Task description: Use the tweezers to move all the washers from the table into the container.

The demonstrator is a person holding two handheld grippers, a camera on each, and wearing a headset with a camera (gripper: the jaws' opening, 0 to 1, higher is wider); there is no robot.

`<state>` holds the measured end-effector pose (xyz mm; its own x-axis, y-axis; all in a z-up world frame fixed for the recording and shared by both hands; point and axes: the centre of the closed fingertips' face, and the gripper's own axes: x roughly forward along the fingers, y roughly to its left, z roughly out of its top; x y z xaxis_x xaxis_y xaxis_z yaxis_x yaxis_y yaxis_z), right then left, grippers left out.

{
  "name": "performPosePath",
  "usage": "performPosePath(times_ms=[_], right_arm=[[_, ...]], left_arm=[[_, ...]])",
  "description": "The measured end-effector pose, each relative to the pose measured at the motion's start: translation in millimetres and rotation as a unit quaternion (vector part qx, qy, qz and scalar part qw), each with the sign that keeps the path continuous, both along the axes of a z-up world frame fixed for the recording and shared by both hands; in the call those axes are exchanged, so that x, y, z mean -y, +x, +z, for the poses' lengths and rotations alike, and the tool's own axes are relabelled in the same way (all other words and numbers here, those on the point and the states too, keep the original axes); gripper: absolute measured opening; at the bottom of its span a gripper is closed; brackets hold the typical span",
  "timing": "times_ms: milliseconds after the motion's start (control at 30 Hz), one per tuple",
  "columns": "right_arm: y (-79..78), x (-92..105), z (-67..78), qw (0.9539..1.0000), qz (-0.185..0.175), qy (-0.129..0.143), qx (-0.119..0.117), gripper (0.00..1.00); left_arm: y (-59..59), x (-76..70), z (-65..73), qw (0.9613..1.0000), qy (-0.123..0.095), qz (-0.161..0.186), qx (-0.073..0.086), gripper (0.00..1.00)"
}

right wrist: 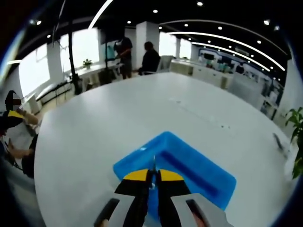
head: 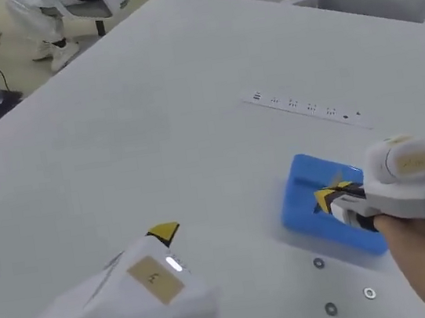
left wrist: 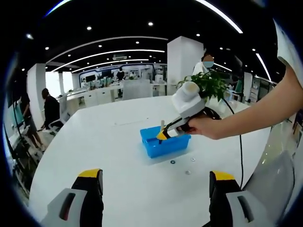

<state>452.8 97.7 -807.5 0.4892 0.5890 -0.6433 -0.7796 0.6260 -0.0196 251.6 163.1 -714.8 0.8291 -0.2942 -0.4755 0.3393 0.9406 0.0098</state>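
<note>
Fingers of the left gripper [left wrist: 155, 175] stand wide apart, holding nothing, low over the white table [left wrist: 94, 137]. Beyond them three washers [left wrist: 172, 161], small silver rings, lie flat on the table just beside the near wall of the blue container [left wrist: 156, 147]. Over that container the right gripper [right wrist: 153, 176] has its fingers pressed together on thin metal tweezers [right wrist: 154, 163], which its own view shows plainly. In the head view the washers lie near the holding hand [head: 411, 246], apart from those fingers.
</note>
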Motion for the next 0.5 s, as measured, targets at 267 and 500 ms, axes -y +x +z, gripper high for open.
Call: performPosePath(times_ms=[267, 500], right_arm=[[0.7, 1.7, 1.7, 0.9997, 0.001, 0.021, -0.011, 0.03], [-5.4, 9.5, 23.9, 0.9986, 0.005, 0.052, 0.008, 0.03]], left_arm=[[-20.1, 3.9, 9.7, 0.9993, 0.01, 0.037, 0.004, 0.95], [-37.8, 13.6, 20.6, 0.998, -0.005, 0.063, 0.006, 0.94]])
